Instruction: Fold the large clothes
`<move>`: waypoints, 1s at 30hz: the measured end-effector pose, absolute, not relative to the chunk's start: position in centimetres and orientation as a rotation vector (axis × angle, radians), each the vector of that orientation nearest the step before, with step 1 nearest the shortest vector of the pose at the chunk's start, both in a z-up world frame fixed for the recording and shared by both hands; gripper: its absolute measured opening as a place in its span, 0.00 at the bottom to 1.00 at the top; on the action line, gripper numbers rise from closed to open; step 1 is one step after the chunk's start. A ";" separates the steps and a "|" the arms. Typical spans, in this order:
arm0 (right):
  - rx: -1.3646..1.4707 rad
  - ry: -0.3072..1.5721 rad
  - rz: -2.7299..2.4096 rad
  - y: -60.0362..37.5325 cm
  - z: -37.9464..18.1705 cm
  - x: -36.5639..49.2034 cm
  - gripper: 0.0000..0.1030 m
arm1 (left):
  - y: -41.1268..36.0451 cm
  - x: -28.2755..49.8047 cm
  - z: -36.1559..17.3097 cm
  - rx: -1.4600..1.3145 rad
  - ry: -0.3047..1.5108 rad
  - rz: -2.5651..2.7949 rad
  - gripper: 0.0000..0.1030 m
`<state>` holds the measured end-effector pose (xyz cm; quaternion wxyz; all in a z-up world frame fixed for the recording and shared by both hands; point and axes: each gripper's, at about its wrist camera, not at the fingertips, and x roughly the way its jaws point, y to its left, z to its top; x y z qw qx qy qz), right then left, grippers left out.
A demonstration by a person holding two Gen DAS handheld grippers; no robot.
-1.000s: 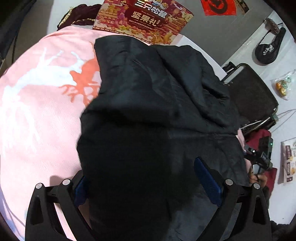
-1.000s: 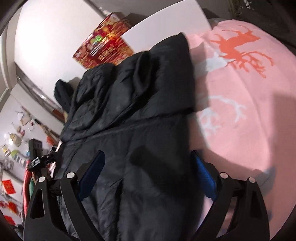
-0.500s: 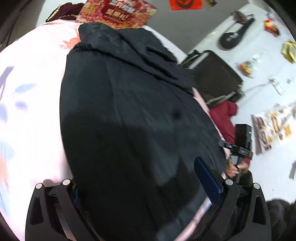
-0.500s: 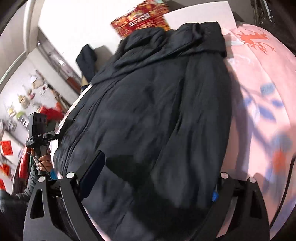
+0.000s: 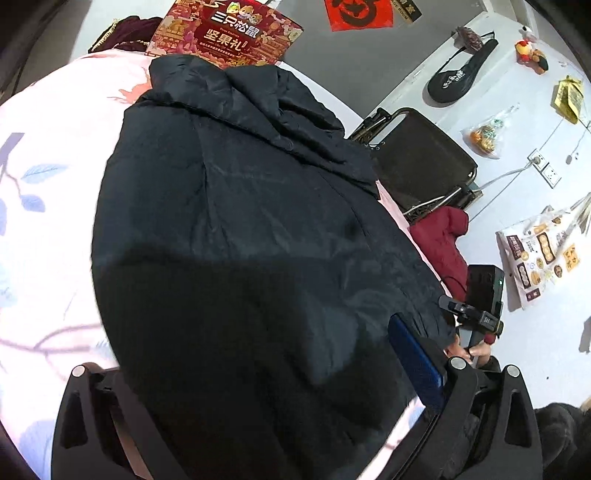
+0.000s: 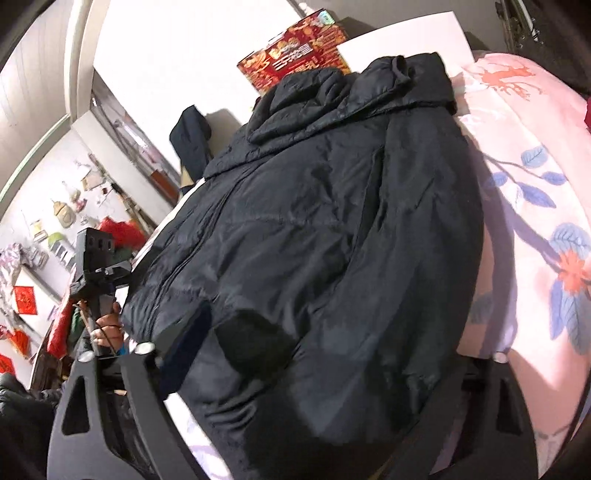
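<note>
Whereas a second before the black padded jacket [image 5: 236,229] had lain bunched on the far part of the pink bedspread [image 5: 48,206], it now stretched long toward the near edge, hood at the far end by the red gift box [image 5: 225,33]. Its hem draped over both tools. The left hand-held gripper [image 5: 266,391] stood wide apart, only its right blue pad showing, cloth between the fingers; whether it held the cloth could not be told. The right hand-held gripper [image 6: 325,373] was likewise spread and half buried, its grip unclear. Bare bedspread lay to the left and right of the jacket; a folding chair [image 5: 417,166] stood beyond the right edge.
</note>
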<state>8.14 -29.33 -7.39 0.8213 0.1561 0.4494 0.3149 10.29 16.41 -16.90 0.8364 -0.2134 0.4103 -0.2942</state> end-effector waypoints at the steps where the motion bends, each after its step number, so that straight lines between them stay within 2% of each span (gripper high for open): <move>1: 0.334 0.960 0.658 -29.4 -7.5 8.4 0.56 | 16.3 10.7 -16.9 -0.464 0.871 -0.629 0.97; 2: 0.343 0.966 0.653 -29.5 -7.7 8.7 0.48 | 16.2 10.7 -16.8 -0.474 0.871 -0.637 0.97; 3: 0.363 0.985 0.654 -29.7 -7.9 8.8 0.34 | 16.2 10.6 -16.8 -0.484 0.871 -0.659 0.97; 6: 0.343 1.008 0.677 -29.5 -7.9 8.4 0.24 | 15.6 9.3 -16.9 -0.445 0.880 -0.706 0.96; 10: 0.304 1.031 0.705 -29.3 -7.3 7.4 0.23 | 15.4 7.3 -17.1 -0.377 0.877 -0.697 0.89; 15: 0.338 1.051 0.705 -29.5 -8.1 7.7 0.27 | 15.8 9.0 -17.2 -0.393 0.881 -0.677 0.89; 18: 0.309 1.034 0.700 -29.3 -7.9 7.6 0.24 | 15.8 9.6 -17.2 -0.394 0.882 -0.665 0.81; 21: 0.290 0.997 0.722 -29.4 -7.0 6.8 0.16 | 15.8 8.6 -17.0 -0.360 0.867 -0.659 0.67; 26: 0.313 0.909 0.765 -29.8 -4.5 6.4 0.14 | 16.9 7.7 -15.0 -0.343 0.766 -0.655 0.38; 30: 0.371 0.828 0.798 -30.4 -2.4 7.3 0.13 | 17.3 8.1 -11.9 -0.340 0.666 -0.667 0.34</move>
